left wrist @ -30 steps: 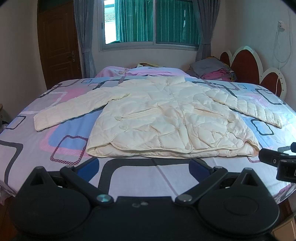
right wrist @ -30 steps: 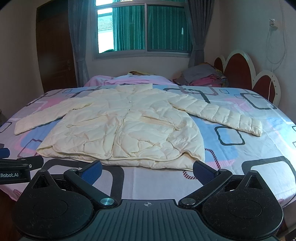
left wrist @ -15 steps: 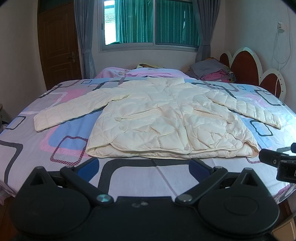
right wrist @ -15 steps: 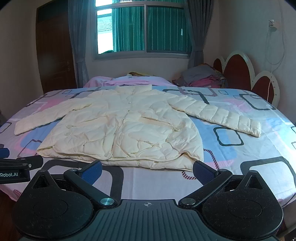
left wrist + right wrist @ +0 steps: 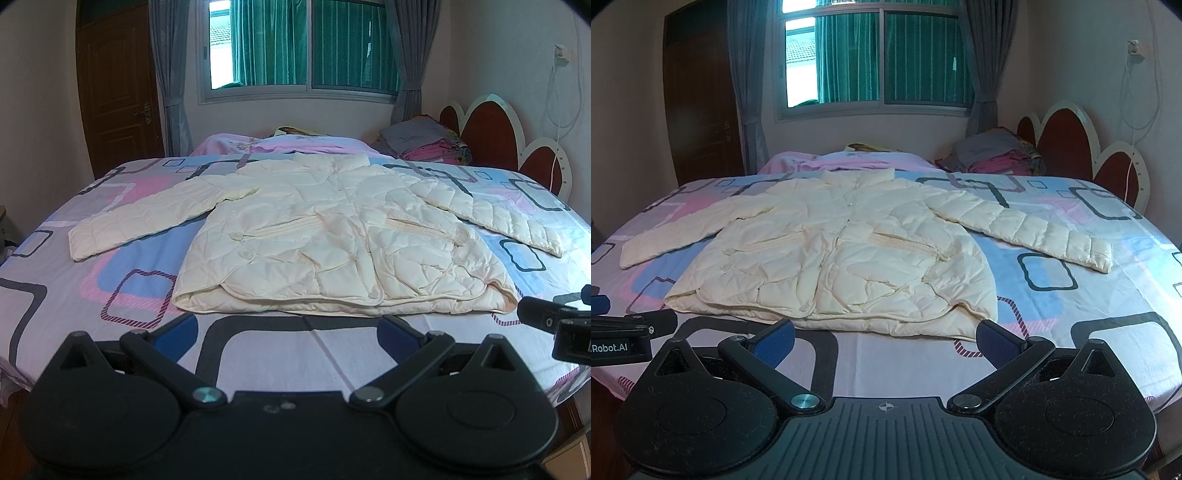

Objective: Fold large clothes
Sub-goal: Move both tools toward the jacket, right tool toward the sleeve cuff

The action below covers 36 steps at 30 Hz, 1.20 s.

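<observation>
1. While both tools hover at the near edge of the bed [image 5: 55, 314], the left gripper [image 5: 286, 328] and the right gripper [image 5: 884, 338] each have their blue pads spread wide apart, holding nothing.
2. Just beyond them, a cream quilted jacket [image 5: 332, 240] lies flat, front up, both sleeves stretched out sideways.
3. Farther back, folded clothes [image 5: 424, 146] sit by the headboard [image 5: 491, 133], under the window [image 5: 303, 48].

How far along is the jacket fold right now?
Done: the cream jacket lies flat on the bed, both sleeves spread out. In hand: nothing; left gripper and right gripper hang open short of its hem. Left: every fold.
</observation>
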Each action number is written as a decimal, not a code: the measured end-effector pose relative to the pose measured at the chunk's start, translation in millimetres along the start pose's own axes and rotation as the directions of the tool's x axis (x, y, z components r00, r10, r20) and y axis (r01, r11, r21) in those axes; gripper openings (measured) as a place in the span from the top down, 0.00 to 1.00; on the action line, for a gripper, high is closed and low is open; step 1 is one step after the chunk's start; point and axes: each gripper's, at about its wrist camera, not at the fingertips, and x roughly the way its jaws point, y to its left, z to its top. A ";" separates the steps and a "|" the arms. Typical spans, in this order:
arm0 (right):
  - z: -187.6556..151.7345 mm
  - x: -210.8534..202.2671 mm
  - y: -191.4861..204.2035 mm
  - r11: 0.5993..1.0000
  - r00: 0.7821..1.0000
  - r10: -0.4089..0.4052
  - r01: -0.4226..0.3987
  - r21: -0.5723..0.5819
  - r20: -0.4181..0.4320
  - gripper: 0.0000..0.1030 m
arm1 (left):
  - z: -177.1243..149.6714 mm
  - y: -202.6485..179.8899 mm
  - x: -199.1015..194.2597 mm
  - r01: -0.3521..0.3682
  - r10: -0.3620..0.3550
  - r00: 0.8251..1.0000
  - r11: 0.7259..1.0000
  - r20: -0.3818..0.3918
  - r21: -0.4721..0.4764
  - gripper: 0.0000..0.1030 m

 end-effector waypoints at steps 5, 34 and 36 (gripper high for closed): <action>-0.4 -0.7 -1.4 1.000 1.000 0.002 -0.002 0.004 -0.003 0.00 | 0.0 -1.6 -1.5 0.002 -0.002 1.000 1.000 0.002 0.011 0.00; 52.0 84.9 -28.2 0.990 0.992 -0.124 0.125 0.069 -0.013 0.00 | 62.7 -15.0 91.5 0.083 -0.083 0.996 0.996 -0.014 0.031 0.00; 60.1 92.1 -29.6 0.986 0.990 -0.142 0.142 0.083 -0.008 0.00 | 74.8 -14.5 100.5 0.095 -0.095 0.996 0.995 -0.002 0.042 0.00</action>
